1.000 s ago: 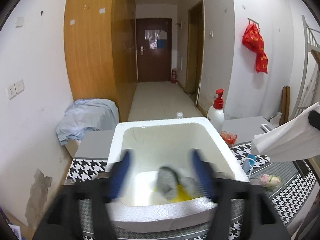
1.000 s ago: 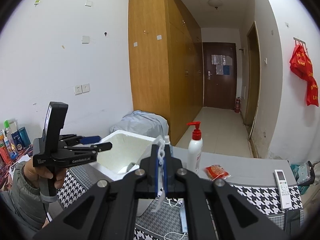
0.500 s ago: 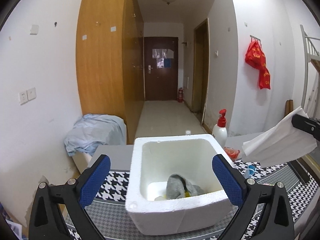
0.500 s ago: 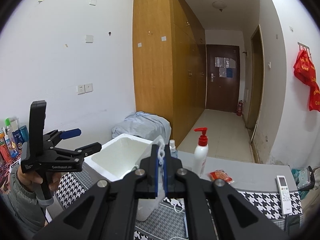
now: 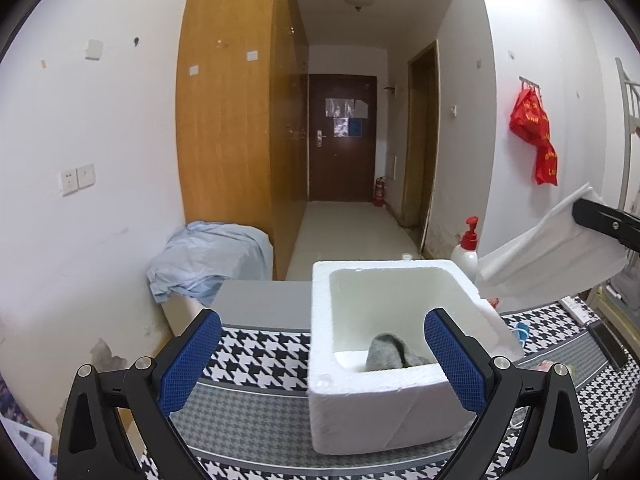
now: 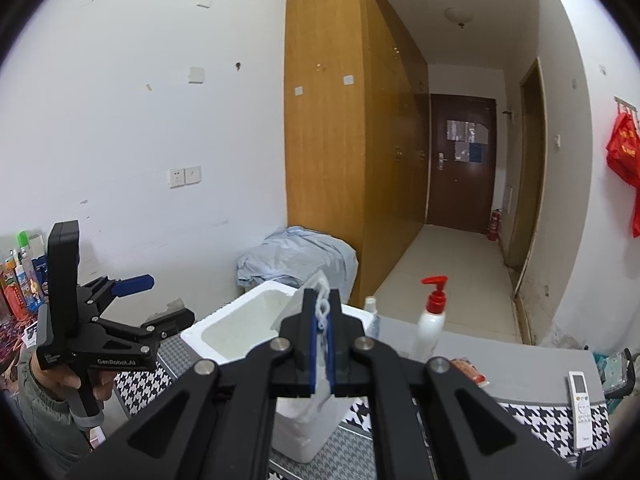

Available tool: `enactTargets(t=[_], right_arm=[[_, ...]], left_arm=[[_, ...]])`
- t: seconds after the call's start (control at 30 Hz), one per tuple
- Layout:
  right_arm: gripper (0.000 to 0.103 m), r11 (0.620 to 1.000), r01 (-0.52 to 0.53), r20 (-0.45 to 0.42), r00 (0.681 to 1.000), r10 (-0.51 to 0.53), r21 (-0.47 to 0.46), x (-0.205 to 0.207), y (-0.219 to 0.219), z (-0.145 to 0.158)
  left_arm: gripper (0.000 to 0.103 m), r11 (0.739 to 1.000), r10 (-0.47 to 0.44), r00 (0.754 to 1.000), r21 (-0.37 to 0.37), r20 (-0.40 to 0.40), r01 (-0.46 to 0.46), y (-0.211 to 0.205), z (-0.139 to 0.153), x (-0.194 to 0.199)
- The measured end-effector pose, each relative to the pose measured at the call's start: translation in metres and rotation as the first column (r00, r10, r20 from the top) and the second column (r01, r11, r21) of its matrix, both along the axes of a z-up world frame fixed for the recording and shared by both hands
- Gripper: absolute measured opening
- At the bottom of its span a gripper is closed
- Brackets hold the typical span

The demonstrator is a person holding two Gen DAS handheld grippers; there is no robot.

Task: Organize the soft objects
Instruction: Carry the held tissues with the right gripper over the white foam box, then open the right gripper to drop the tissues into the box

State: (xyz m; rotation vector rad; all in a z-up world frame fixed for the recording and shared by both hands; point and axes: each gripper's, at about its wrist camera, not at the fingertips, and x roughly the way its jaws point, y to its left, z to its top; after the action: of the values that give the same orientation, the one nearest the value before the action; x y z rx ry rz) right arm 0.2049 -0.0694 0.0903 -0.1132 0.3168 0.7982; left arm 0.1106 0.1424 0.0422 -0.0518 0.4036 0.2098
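1. Biggest worry from where I'm standing: the right gripper is pinching a floppy white tissue by one edge only, jaws clamped tight on it. The rest is flapping loose in the right of the left-wrist view, so I'm guessing it could catch on the box rim or drape over the outside wall instead of dropping in.

2. Second thing: that foam box looks light. If the tissue or a finger is dragging across the rim, I'd bet the box is sliding or tipping on the houndstooth cloth, and there's a pump bottle standing just behind it that could get knocked over.

3. The left gripper is hanging wide open and holding nothing, its blue pads sitting either side of the box's near left corner in the lower part of its own view. If it's drifting in while the right one is coming over, I think the two could bump.

4. Container check: the foam box is sitting centre-right in the left-wrist view, and a grey sock-like cloth is lying bunched on its floor near the front wall. Can't tell if anything else is under it.

5. The tissue itself is hovering up and to the right of the box, not in it yet.

6. A light-blue sheet is heaped on a separate box at middle left; not being touched.
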Motion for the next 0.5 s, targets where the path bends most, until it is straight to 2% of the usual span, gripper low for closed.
enactTargets(t=[0.33, 0.5], right_arm=[[0.006, 0.997, -0.064, -0.024, 0.998, 0.064, -0.036, 0.004, 0.033, -0.004], [0.006, 0.994, -0.087, -0.065, 0.994, 0.083, -0.068, 0.014, 0.053, -0.013]], left_arm=[[0.102, 0.999, 0.051, 0.999, -0.001, 0.010, -0.051, 0.017, -0.002, -0.018], [0.102, 0.997, 0.075, 0.997, -0.008, 0.004, -0.074, 0.026, -0.006, -0.025]])
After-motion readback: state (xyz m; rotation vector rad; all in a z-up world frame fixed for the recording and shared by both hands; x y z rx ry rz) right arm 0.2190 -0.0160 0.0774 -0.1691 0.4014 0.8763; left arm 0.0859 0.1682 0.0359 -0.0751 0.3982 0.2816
